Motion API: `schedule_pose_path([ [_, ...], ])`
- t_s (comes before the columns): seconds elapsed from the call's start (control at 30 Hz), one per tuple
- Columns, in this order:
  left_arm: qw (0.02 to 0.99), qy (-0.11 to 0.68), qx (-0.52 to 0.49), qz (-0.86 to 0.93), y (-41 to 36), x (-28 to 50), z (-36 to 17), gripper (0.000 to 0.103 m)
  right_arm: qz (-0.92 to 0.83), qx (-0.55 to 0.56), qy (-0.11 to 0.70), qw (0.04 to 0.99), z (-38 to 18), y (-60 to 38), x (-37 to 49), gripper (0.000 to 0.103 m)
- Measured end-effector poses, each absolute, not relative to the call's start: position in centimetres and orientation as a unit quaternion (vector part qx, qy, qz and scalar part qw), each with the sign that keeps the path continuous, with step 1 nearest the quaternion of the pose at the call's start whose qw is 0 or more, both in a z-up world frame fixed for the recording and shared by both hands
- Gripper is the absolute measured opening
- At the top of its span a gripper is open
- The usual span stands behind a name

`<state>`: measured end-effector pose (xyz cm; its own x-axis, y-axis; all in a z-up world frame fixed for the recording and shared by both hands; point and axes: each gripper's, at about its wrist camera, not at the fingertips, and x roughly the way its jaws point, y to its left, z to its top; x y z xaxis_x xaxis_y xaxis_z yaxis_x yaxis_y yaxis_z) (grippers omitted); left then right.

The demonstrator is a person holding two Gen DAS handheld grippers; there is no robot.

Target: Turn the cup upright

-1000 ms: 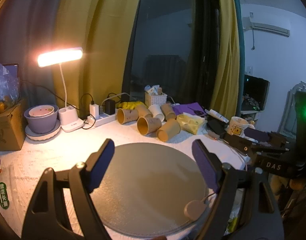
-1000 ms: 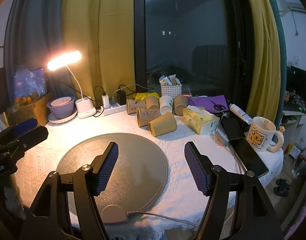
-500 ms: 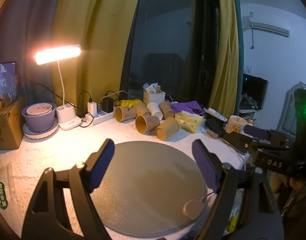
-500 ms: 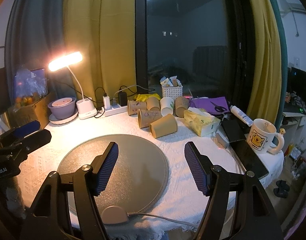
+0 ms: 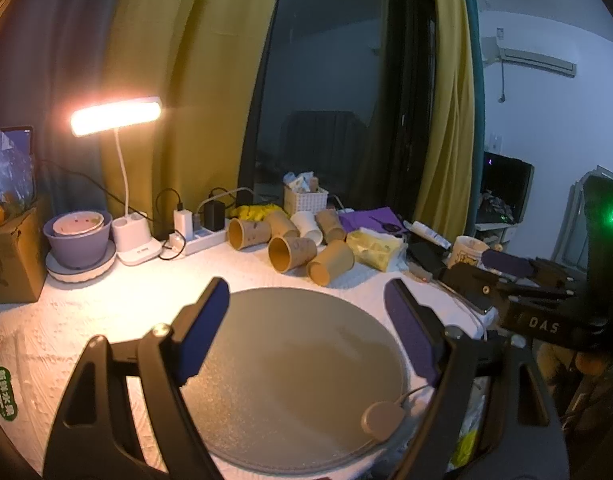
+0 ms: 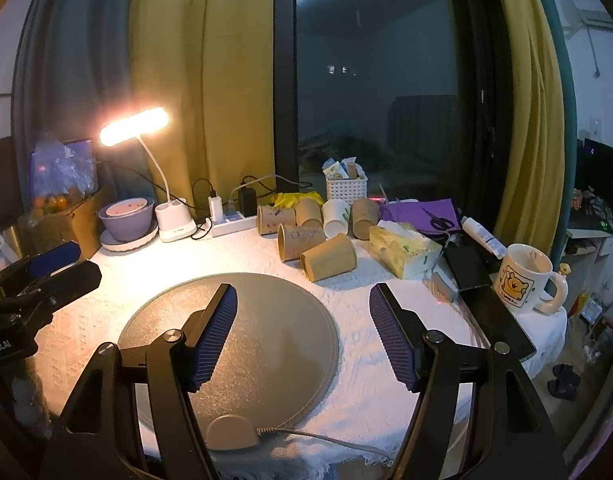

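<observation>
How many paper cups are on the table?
6, clustered behind the round mat: nearest brown cup, one behind it, one leftmost, one at back, white cup, rightmost brown cup. More may be hidden.

Two wrist views over the shared round mat (image 5: 298,376) (image 6: 242,344), windowward.

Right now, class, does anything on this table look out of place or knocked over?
Yes. The brown paper cups behind the round grey mat lie tipped on their sides, mouths facing sideways, not upright. A white paper cup lies among them. Nothing looks spilled.
</observation>
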<state>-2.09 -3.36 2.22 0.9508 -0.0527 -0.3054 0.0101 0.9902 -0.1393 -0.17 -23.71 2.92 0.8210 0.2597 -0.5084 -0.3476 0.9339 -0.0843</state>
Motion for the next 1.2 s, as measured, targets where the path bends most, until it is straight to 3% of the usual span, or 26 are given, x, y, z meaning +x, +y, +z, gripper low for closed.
schedule_pose_path([
  [0.33, 0.984, 0.168, -0.059, -0.021, -3.2, -0.8, 2.7, 0.081, 0.161, -0.094, 0.257, 0.948, 3.6, -23.3, 0.8, 0.072],
  [1.2, 0.947, 0.308, 0.015, -0.085, -5.0, 17.8, -0.9, 0.081, 0.128, -0.071, 0.323, 0.935, -2.1, -27.2, 16.0, 0.072],
])
